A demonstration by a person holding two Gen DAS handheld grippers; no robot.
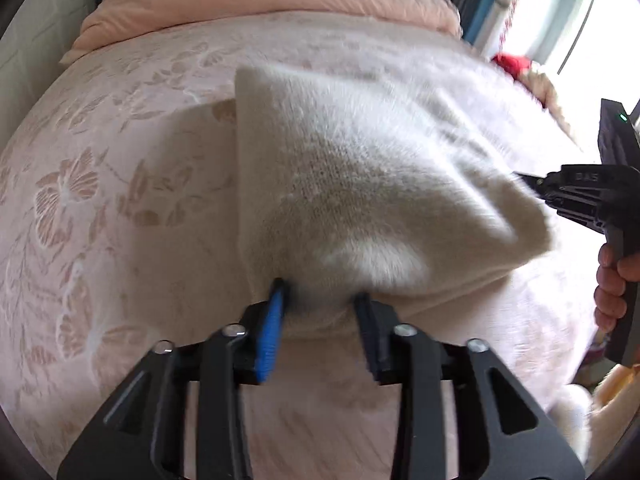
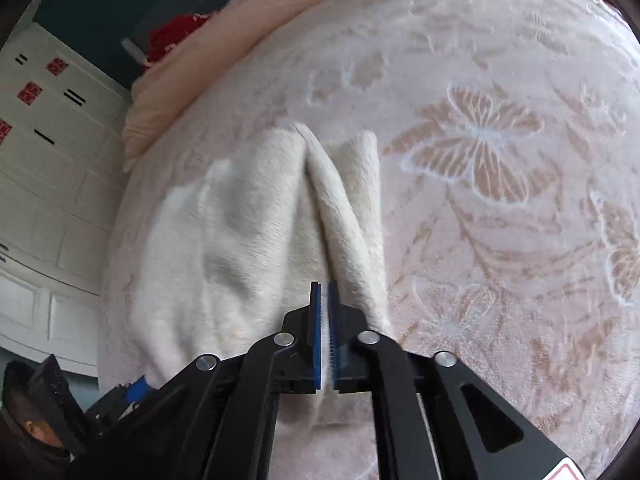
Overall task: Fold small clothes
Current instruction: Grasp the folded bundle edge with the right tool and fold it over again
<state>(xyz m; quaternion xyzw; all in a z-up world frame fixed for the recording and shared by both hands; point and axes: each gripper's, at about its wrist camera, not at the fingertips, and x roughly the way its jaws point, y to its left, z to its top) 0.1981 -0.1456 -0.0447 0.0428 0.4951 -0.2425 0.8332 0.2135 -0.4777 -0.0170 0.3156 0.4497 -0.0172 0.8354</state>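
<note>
1. The surface is a pink plush blanket (image 2: 500, 80) with embossed butterflies and flowers, spread across the whole bed; a peach quilt (image 1: 260, 4) is rolled along its far edge at twelve o'clock in the left wrist view.
2. Beyond the bed stand white panelled cabinets (image 2: 44, 184) with red square stickers at nine o'clock in the right wrist view; a dark blue wall sits above them, and a bright window (image 1: 568, 12) shows at one o'clock in the left view.
3. A cream fuzzy garment (image 1: 360, 184) lies at the centre of the blanket, bunched and partly lifted.
4. The left gripper (image 1: 320, 300) has its jaws partly apart with the garment's near edge bulging between them; whether the pads press on it I cannot tell.
5. The right gripper (image 2: 325, 312) has its jaws nearly closed, pinching a ridge of the cream cloth; a hand (image 1: 612, 284) holds it at three o'clock in the left view.
6. A red object (image 1: 512, 64) lies near the bed's edge at two o'clock; open blanket spreads from seven to eleven o'clock in the left view.
</note>
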